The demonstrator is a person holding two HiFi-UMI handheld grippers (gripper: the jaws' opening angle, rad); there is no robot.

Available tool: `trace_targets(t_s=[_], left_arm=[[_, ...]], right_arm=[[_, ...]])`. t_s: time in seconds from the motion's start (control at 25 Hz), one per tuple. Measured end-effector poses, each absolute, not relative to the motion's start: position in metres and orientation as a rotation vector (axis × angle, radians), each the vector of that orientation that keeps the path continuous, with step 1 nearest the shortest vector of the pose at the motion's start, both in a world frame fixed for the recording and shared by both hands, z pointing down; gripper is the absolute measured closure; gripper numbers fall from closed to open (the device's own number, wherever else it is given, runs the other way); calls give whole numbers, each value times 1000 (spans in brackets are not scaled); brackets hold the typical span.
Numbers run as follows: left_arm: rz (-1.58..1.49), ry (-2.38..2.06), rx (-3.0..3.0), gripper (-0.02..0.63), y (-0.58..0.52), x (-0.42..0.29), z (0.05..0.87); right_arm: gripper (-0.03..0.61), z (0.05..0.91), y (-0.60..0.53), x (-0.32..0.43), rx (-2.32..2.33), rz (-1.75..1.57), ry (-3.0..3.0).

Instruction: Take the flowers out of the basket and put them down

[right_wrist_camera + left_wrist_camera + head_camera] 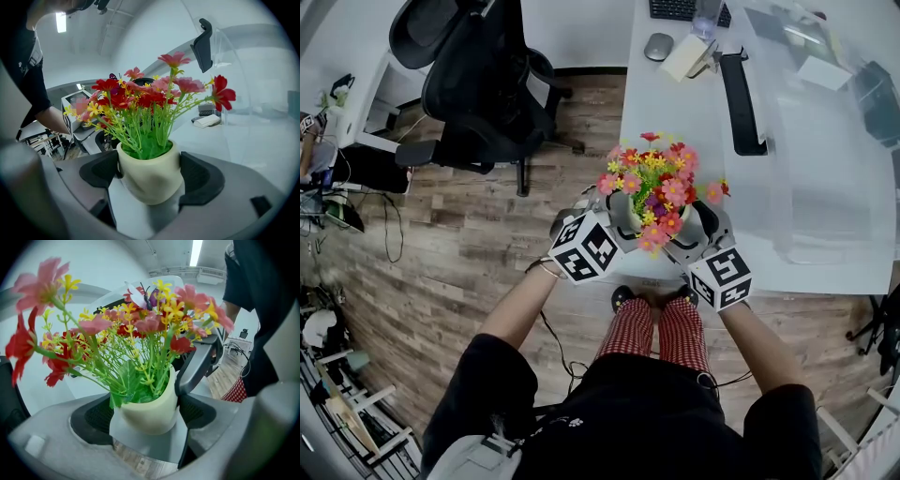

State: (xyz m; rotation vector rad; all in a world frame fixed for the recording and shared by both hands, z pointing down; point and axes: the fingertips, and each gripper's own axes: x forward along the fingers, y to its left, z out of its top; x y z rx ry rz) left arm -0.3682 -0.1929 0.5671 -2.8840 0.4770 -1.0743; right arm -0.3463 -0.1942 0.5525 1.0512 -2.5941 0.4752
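Wood floor (469, 244) fills the left of the head view. An office chair (478, 84) stands at upper left, a white worktop (675, 103) at upper right.

Worktop far edge: keyboard (680, 7) and mouse (658, 46). A clear plastic box (825, 169) takes up the right side. A bare white strip runs along the left edge between the mouse and the near left corner. To the left of that edge, open floor lies between the chair and the person's legs.

Flowers (656, 178): red, pink and yellow blooms on green stems in a cream pot (147, 411), sitting over the worktop's near left corner. Pot upright, long axis vertical, blooms facing up. Whether the base touches the worktop, I cannot tell.

Left hand-held gripper (149, 420): clamped on the pot, which fills the gap between its dark pads (96, 416).

Right hand-held gripper (150, 180): clamped on the same pot from the opposite side, both pads (201, 176) against its wall.
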Motion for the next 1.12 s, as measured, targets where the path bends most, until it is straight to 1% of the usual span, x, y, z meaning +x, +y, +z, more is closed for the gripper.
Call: trace_targets(t_s=[0.36,1.12], left_arm=[[-1091,444,-2838,172,-196,-366,570],[-1124,491,-2747,172,-198,-363,578]], right_arm=[[161,557,-196,-344,1077,492,-2577],[161,564,-198,-342,1065,393,-2552]])
